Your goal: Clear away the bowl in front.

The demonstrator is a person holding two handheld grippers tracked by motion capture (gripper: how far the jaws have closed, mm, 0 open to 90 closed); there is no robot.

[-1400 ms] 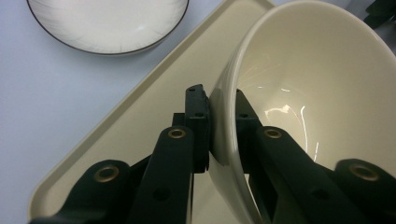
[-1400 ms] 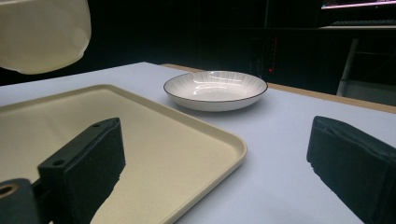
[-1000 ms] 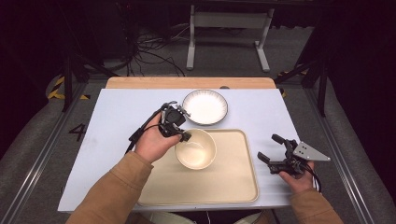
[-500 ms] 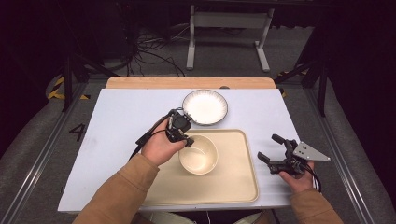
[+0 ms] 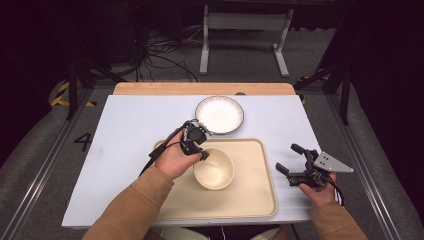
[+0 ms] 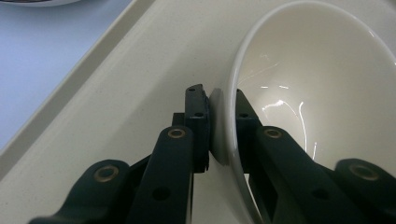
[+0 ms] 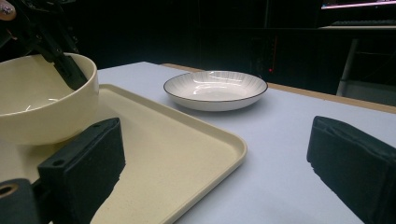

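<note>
Currently the left gripper (image 5: 201, 151) pinches the near-left rim of a cream bowl (image 5: 214, 169) sitting on the tray (image 5: 252, 200), the right gripper (image 5: 295, 162) waits spread open at right; likely next, letting go or lifting.

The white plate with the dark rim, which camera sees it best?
The high view: the plate shows whole from above, on the table beyond the tray. The right gripper view shows it whole too, but low and side-on. The left gripper view catches a sliver at its top edge.
</note>
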